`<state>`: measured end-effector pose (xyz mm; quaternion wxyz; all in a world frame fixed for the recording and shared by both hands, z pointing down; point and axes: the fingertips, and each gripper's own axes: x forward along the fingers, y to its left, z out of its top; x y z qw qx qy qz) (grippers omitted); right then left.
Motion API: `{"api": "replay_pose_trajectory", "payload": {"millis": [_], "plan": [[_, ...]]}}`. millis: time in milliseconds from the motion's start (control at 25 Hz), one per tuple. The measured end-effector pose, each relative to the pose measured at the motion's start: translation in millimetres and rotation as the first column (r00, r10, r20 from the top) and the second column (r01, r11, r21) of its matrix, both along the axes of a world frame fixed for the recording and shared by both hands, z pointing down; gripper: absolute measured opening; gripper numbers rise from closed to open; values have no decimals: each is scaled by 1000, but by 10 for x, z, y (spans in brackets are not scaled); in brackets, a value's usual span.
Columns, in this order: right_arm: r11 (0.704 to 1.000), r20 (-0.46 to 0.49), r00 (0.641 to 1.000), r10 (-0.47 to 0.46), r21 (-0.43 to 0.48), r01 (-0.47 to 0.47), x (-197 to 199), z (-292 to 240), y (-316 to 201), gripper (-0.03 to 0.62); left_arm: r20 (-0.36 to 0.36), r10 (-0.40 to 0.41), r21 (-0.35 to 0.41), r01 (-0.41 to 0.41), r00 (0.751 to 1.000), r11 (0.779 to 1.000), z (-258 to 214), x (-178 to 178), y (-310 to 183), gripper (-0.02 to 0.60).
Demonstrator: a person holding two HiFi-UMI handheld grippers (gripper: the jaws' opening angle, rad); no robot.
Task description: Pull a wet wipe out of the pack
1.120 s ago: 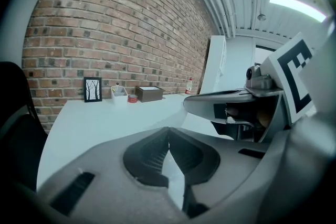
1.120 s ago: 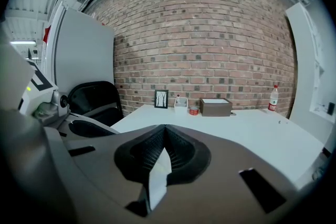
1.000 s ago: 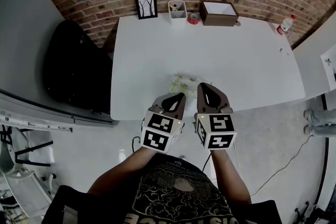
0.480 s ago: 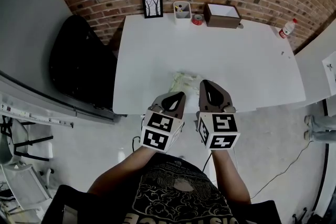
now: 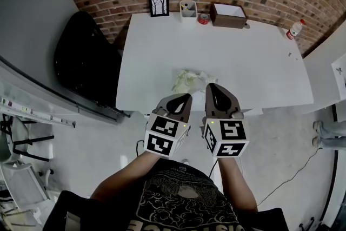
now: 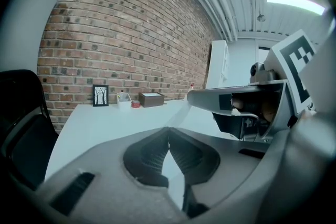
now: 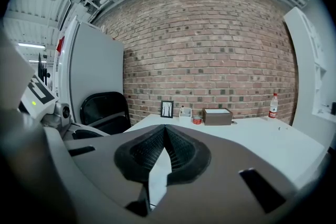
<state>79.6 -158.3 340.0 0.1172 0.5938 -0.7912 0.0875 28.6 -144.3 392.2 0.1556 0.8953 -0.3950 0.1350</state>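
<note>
The wet wipe pack [image 5: 187, 81], pale and crumpled, lies on the white table [image 5: 243, 62] near its front edge. Both grippers hover side by side just short of that edge, pointing at the pack. The left gripper [image 5: 184, 97] is below the pack's near side, and the right gripper [image 5: 210, 86] sits at its right side. Neither touches it as far as the head view shows. In the left gripper view the left gripper [image 6: 168, 129] has its jaws together with nothing between them. The right gripper [image 7: 165, 128] looks the same in its own view. The pack is hidden in both gripper views.
Along the table's far edge by the brick wall stand a framed picture [image 5: 159, 4], a white holder [image 5: 187, 10], a red tape roll [image 5: 203, 19] and a brown box [image 5: 228, 13]. A bottle [image 5: 294, 29] stands at the far right corner. A black chair [image 5: 86, 57] is left of the table.
The head view has shifted a little, and the pack now shows more fully ahead of the grippers. Both grippers stay shut in nearly the same place.
</note>
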Motion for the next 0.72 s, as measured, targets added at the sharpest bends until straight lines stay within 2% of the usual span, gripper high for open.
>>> {"api": "replay_pose_trajectory", "payload": {"millis": [720], "plan": [[999,7,999,-43,2,43,80,24,595,15,5,-32,19,32,999,999,-46,139,498,12]]}}
